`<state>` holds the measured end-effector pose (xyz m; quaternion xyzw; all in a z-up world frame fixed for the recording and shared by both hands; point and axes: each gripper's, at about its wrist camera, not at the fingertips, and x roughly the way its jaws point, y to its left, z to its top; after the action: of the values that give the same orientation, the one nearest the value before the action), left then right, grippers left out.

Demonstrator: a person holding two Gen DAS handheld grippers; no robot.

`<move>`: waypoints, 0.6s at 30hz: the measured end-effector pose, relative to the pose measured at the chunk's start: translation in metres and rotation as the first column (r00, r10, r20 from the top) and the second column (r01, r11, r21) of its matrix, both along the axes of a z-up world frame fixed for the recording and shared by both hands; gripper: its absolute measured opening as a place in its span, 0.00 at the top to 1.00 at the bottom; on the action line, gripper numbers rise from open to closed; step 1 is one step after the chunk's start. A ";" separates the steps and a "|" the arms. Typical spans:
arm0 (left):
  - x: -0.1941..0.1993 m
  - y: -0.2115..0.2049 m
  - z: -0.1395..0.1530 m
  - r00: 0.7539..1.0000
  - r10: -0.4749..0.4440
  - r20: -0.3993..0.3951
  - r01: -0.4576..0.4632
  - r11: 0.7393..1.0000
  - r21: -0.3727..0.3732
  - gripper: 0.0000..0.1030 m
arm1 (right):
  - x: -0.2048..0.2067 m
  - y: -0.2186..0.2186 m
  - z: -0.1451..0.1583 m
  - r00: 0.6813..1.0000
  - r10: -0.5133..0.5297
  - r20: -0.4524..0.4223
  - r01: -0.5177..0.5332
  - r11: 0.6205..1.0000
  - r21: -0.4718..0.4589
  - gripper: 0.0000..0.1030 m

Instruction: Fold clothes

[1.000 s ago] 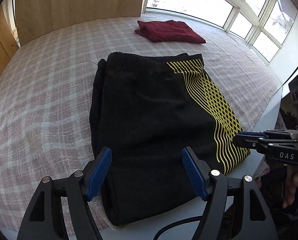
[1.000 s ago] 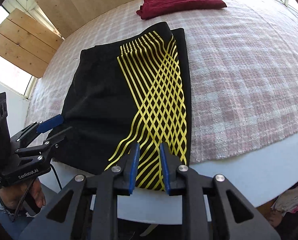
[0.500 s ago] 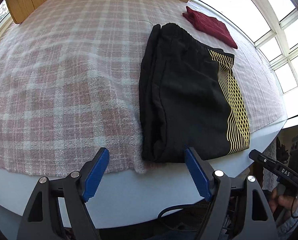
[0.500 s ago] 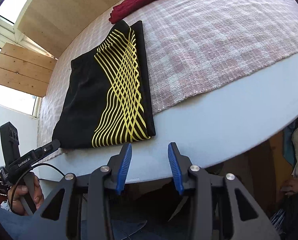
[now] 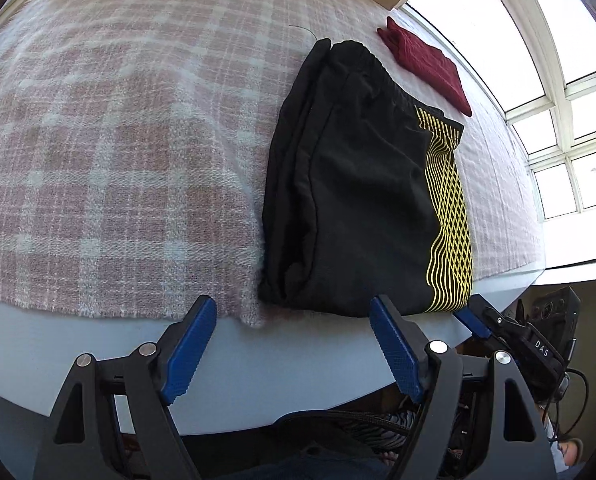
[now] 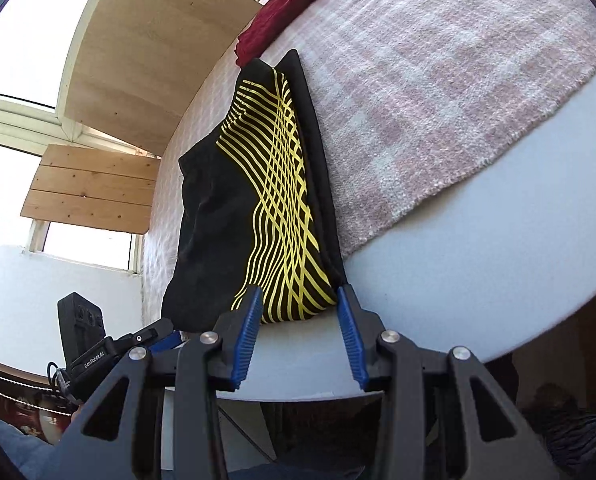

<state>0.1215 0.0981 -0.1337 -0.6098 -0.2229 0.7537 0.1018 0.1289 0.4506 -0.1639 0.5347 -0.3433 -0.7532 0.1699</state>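
Two grippers sit at the near edge of the surface [image 5: 258, 368], both empty. Folded black shorts [image 5: 361, 200] with a yellow wavy-line panel lie on a pink-and-white checked blanket [image 5: 118, 140], their near end at the blanket's front edge, close to the bare pale rim of the surface. The left gripper [image 5: 294, 344] has its jaws spread wide, blue pads well apart, nothing between them; they stand just short of the shorts' near left corner, not touching the cloth. The right gripper [image 6: 299, 332] has its jaws partly apart, nothing pinched; in the right wrist view its pad tips frame the yellow-striped near corner of the shorts [image 6: 266, 216], and contact cannot be told. It also shows in the left wrist view [image 5: 473, 316], at the lower right, just by the striped corner. A folded dark red garment [image 5: 425, 68] lies farther back on the blanket near the windows [image 5: 557, 100], apart from the shorts.
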 end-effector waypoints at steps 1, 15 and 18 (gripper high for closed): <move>0.001 0.002 0.000 1.000 -0.006 0.000 0.006 1.000 0.000 0.26 | 0.001 -0.002 0.000 1.000 0.009 0.005 -0.009 1.000 0.001 0.63; -0.017 0.023 0.013 0.998 -0.038 -0.051 0.035 0.998 -0.056 0.26 | -0.028 -0.038 0.016 0.989 0.148 -0.030 -0.137 0.964 0.228 0.63; -0.019 0.031 0.017 0.995 -0.059 -0.077 0.053 0.995 -0.086 0.27 | -0.031 -0.051 0.019 0.982 0.187 -0.017 -0.172 0.932 0.318 0.63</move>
<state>0.1023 0.1295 -0.1164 -0.5891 -0.1698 0.7828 0.1062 0.0980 0.3993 -0.1444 0.5664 -0.1644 -0.7919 0.1582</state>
